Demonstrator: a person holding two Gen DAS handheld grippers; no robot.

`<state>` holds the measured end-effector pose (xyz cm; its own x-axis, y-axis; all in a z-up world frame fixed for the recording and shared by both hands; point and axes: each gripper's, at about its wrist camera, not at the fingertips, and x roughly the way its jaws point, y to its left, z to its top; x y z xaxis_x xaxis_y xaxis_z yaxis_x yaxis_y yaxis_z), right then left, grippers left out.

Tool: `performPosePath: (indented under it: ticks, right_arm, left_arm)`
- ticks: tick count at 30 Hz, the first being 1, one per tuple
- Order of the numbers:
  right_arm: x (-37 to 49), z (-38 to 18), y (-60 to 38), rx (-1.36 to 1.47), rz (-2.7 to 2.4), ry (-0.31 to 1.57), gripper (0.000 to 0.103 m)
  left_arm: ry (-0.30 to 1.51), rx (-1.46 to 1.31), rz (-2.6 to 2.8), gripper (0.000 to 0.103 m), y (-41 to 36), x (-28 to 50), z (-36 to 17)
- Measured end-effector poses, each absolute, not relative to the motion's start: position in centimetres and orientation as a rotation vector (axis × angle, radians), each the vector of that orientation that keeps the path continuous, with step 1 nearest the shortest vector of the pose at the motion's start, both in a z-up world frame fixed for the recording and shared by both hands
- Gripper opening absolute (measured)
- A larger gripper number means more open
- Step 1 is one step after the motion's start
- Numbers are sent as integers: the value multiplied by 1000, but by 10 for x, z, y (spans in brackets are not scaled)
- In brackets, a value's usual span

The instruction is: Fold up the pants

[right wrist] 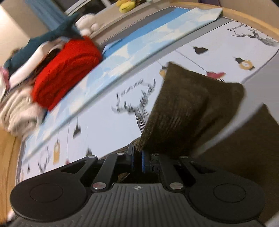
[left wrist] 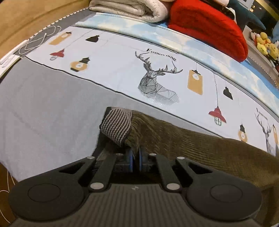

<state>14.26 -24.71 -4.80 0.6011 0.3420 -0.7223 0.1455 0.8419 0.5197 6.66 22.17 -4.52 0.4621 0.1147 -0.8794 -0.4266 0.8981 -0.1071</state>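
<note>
Both clamped on the pants (left wrist: 200, 146): left gripper (left wrist: 136, 154) pinches the striped-cuff end, right gripper (right wrist: 137, 158) the other end, lifted off the bed (left wrist: 43, 108) near its front edge. Right view blurred; fold probably just starting, nothing stacked yet

Location: home bedroom. Evidence: bed (left wrist: 52, 97) with printed sheet (left wrist: 122, 69), folded blankets (left wrist: 125, 8), red blanket (left wrist: 209, 26), plush toys (left wrist: 265, 43).

Deer-print bedsheet (left wrist: 122, 57), red blanket (left wrist: 209, 28), wooden bedframe (left wrist: 26, 15)
</note>
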Motion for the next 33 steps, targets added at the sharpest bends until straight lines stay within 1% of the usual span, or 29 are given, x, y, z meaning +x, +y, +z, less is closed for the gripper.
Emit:
performPosePath:
  ticks: [2, 4, 6, 8, 9, 10, 11, 12, 13, 14, 15, 16, 19, 21, 24, 27, 30, 32, 33]
  right_arm:
    - [115, -54, -254, 553, 145, 994, 7]
    - [96, -69, -255, 489, 187, 1110, 9]
    - [81, -93, -251, 366, 233, 1273, 10]
    - [73, -109, -252, 230, 213, 1367, 11]
    - [72, -110, -257, 195, 194, 1361, 13]
    - [73, -107, -263, 199, 177, 1332, 14]
    - [77, -102, -271, 229, 164, 1287, 14]
    - [82, -94, -277, 261, 154, 1231, 18]
    - [87, -86, -279, 275, 143, 1169, 29]
    - [93, -80, -277, 267, 131, 1118, 35]
    - [99, -76, -273, 253, 118, 1079, 45]
    - [107, -73, -267, 239, 109, 1047, 48]
    - [128, -78, -244, 189, 116, 1004, 49]
    - [146, -89, -220, 107, 112, 1023, 51]
    - [167, -111, -188, -59, 137, 1064, 51]
    - [182, -134, -158, -255, 138, 1094, 51]
    - [187, -139, -156, -340, 83, 1113, 46]
    - [194, -134, -170, -255, 54, 1119, 31]
    - [194, -130, -179, -203, 40, 1116, 14]
  left_arm:
    - [1069, -328, 339, 7, 226, 58, -47]
    - [1134, -292, 348, 7, 228, 56, -54]
    - [1232, -278, 348, 7, 229, 58, -68]
    - [1294, -303, 354, 8, 231, 62, -78]
    - [1306, -310, 369, 13, 231, 64, -81]
    - [1309, -324, 384, 22, 231, 66, -82]
    - [1303, -356, 389, 28, 232, 68, -81]
    - [1298, -386, 388, 40, 232, 69, -81]
    - [1294, -417, 385, 51, 230, 70, -82]
    - [1294, -427, 383, 53, 229, 71, -82]
    - [1298, -425, 385, 57, 227, 73, -84]
    - [1304, -417, 390, 58, 226, 76, -85]
    - [1327, -405, 415, 59, 226, 80, -95]
    - [1330, -428, 428, 59, 228, 80, -100]
    - [1337, -450, 433, 59, 232, 81, -107]
    - [1347, -414, 438, 59, 232, 85, -110]
    - [1340, -427, 440, 59, 234, 87, -111]
    - [1334, -443, 443, 57, 236, 89, -111]
    - [1327, -448, 446, 50, 236, 89, -110]
